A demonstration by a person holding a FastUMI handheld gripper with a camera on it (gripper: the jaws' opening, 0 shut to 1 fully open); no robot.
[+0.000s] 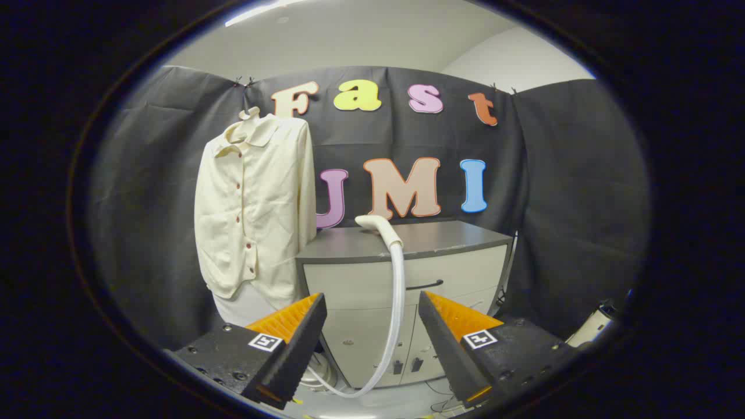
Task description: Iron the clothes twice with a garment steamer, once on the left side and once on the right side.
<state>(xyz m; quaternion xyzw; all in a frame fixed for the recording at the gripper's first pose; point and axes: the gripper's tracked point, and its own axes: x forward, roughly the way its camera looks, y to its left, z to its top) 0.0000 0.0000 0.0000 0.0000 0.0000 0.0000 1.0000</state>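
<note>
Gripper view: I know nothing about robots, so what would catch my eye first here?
Probably the cream button-up shirt hanging against the dark cloth wall, beyond the fingers and beside a grey-topped cabinet. Next, the white steamer head resting on that cabinet, its hose drooping down the front between the fingers. The gripper is open, holding nothing.

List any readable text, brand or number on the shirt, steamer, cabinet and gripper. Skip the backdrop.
Shirt: none, only buttons.
Steamer head and its hose: no brand or marking legible.
Cabinet: none on top or drawer fronts.
Gripper, open, with the hose beyond its fingers: a square coded marker on each finger mount, a pattern with no words or digits.
</note>
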